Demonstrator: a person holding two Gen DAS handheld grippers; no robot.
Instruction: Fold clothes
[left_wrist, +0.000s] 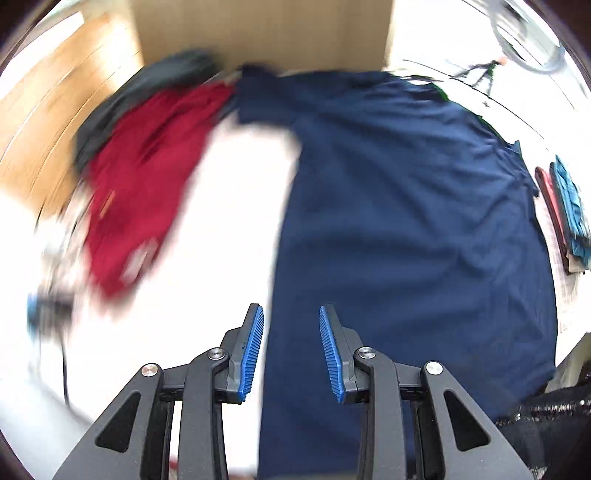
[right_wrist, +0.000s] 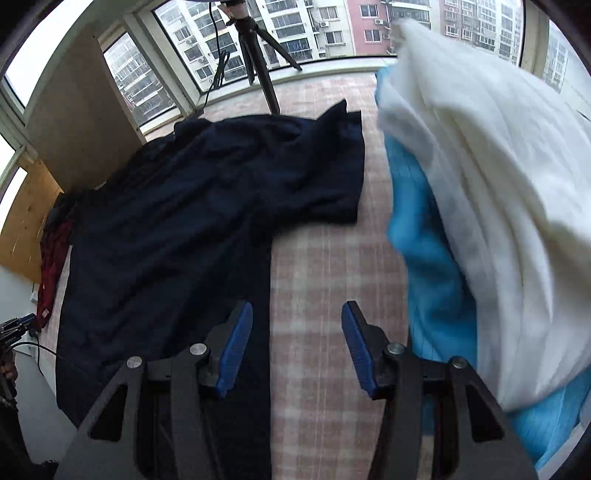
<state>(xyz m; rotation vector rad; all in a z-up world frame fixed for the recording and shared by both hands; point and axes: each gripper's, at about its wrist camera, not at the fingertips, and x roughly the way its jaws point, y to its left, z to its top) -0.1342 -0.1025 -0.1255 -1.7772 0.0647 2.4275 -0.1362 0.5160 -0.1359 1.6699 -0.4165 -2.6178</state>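
Observation:
A navy shirt (left_wrist: 388, 221) lies spread flat on the pale checked cover (right_wrist: 325, 266), one sleeve reaching toward the window. My left gripper (left_wrist: 291, 310) hovers over the shirt's left edge, its blue pads apart with nothing between them. The left wrist view is blurred. In the right wrist view the same navy shirt (right_wrist: 177, 236) fills the left half. My right gripper (right_wrist: 297, 306) hangs open above its right edge and the bare cover, holding nothing.
A red garment (left_wrist: 140, 184) and a dark grey one (left_wrist: 147, 85) lie bunched left of the shirt. A folded stack (left_wrist: 569, 214) sits to the right; close up it shows a white piece (right_wrist: 480, 155) over a light blue one (right_wrist: 432, 288). A tripod (right_wrist: 258, 62) stands by the window.

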